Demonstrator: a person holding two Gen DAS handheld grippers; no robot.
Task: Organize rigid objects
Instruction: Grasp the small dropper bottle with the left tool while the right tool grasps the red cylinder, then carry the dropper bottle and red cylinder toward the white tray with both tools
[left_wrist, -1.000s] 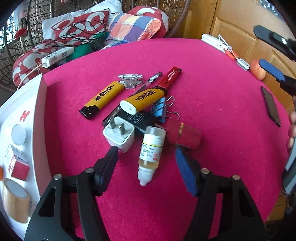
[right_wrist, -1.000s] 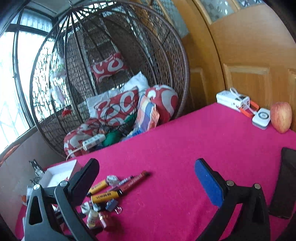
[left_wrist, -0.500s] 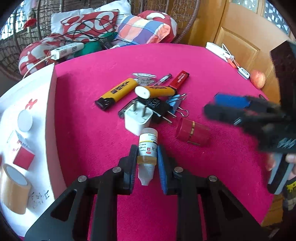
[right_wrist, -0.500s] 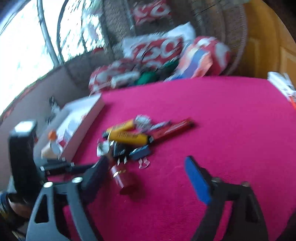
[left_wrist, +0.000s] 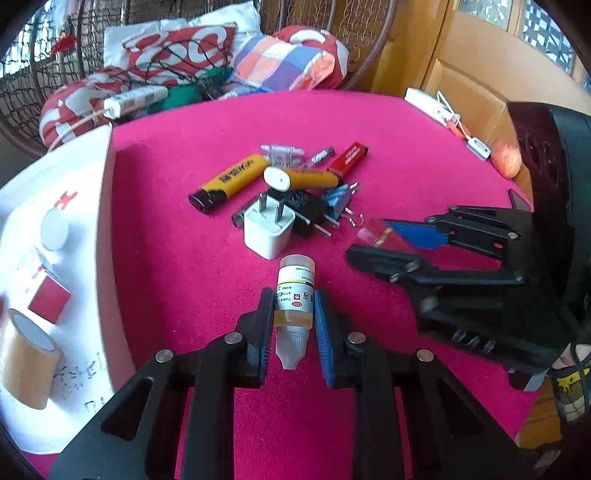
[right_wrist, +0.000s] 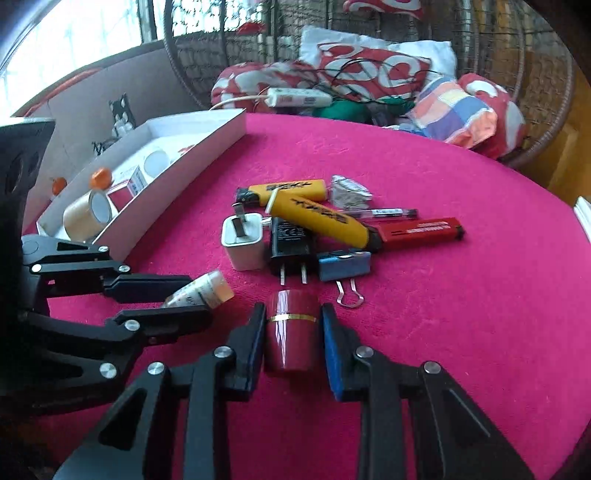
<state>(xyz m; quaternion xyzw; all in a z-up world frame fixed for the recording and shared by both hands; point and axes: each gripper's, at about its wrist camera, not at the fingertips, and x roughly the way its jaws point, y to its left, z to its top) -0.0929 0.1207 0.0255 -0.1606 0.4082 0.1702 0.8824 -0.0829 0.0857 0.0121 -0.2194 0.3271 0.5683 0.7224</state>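
A small dropper bottle (left_wrist: 295, 280) with yellow liquid hangs, tip toward the camera, in my left gripper (left_wrist: 293, 306), which is shut on it. In the right wrist view the same bottle (right_wrist: 207, 291) sticks out of the left gripper (right_wrist: 199, 299). My right gripper (right_wrist: 292, 310) is closing on a dark red cylinder with a gold band (right_wrist: 291, 343) that lies on the pink cloth; its pads touch both sides. The left wrist view shows the right gripper (left_wrist: 369, 238) low at right.
A pile lies mid-table: white plug (left_wrist: 267, 230), black plug (left_wrist: 299, 206), two yellow lighters (left_wrist: 229, 179), red lighter (left_wrist: 349, 157), blue binder clip (left_wrist: 338, 195). A white box (left_wrist: 55, 258) at left holds a tape roll (left_wrist: 26, 365). An apple (left_wrist: 508, 158) sits far right.
My left gripper closed on the dropper bottle and drew it back from the pile. My right gripper swung down from facing the room and narrowed its jaws around the red cylinder.
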